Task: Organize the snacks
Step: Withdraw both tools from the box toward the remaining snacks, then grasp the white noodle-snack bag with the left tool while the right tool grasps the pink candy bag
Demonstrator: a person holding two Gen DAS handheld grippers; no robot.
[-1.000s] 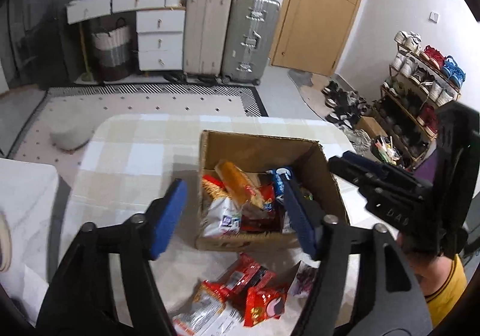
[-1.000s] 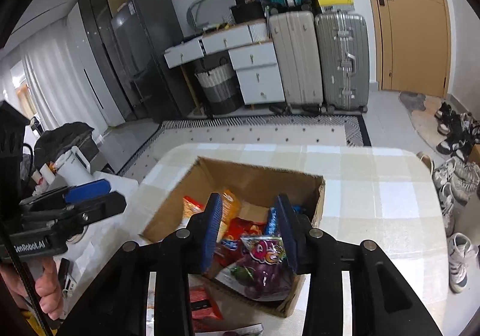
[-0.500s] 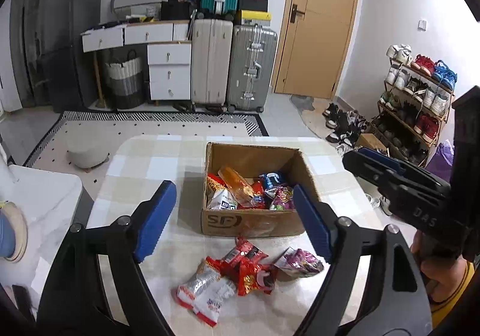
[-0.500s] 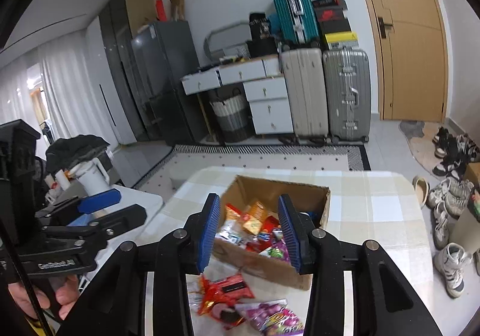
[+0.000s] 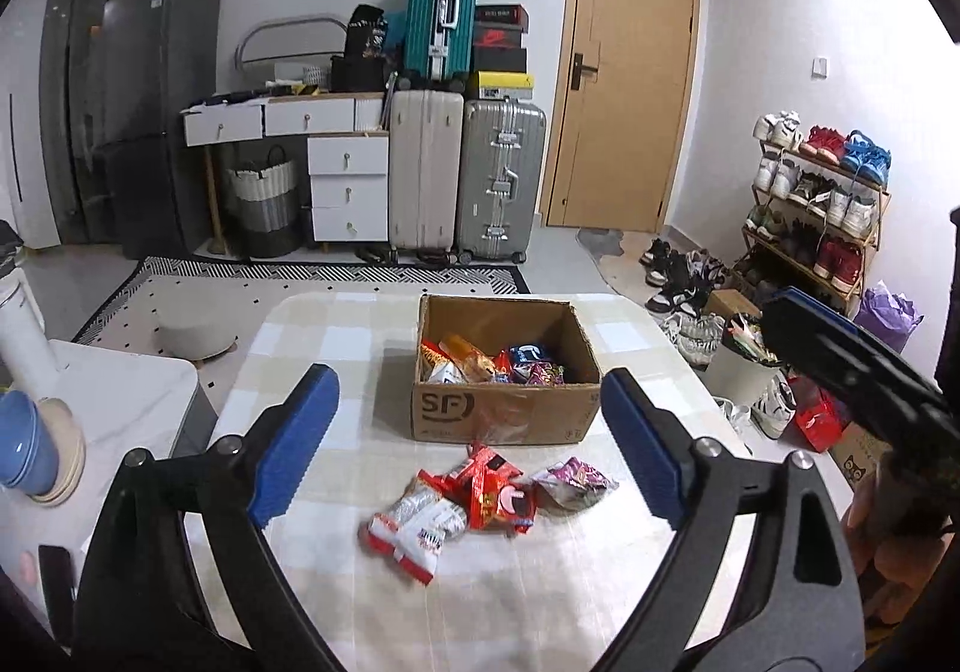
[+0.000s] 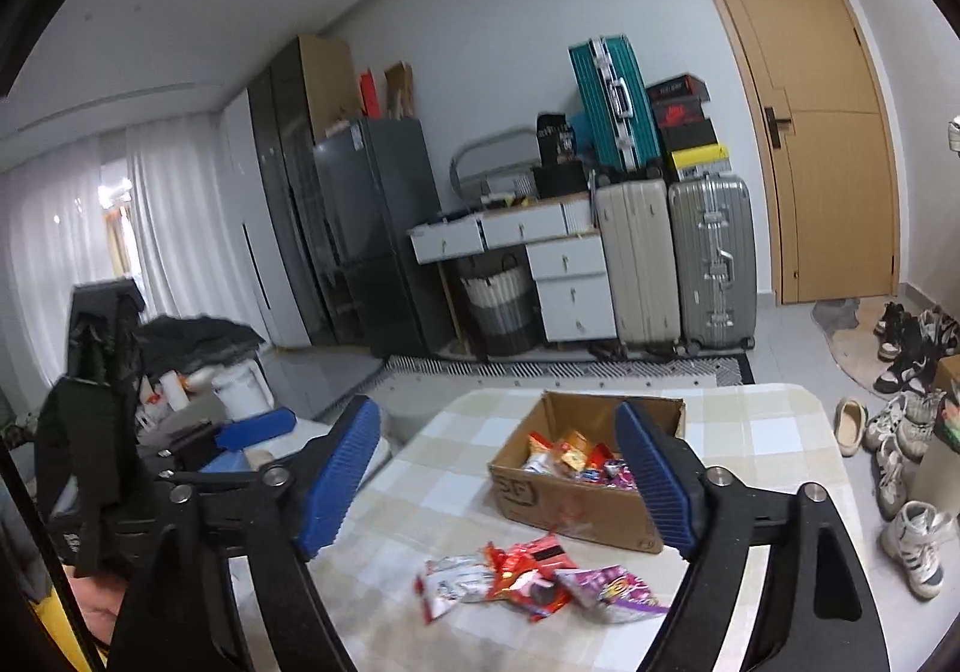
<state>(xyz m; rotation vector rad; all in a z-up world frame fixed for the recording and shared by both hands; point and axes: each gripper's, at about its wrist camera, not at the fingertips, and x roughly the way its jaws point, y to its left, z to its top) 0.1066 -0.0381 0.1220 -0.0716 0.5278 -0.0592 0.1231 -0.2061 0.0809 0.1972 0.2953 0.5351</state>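
**Snacks: box loaded, loose pile in front**

Box: brown cardboard, open top, upright on checked table, "SF" printed on near wall. Holds mixed packets: red, orange, blue, purple, jumbled, below the rim.

Pile on table just in front of box, not touching it. 3 types seen: white-silver packs with red ends at left, red packs in middle, purple pack at right. Packs overlap, lying flat.
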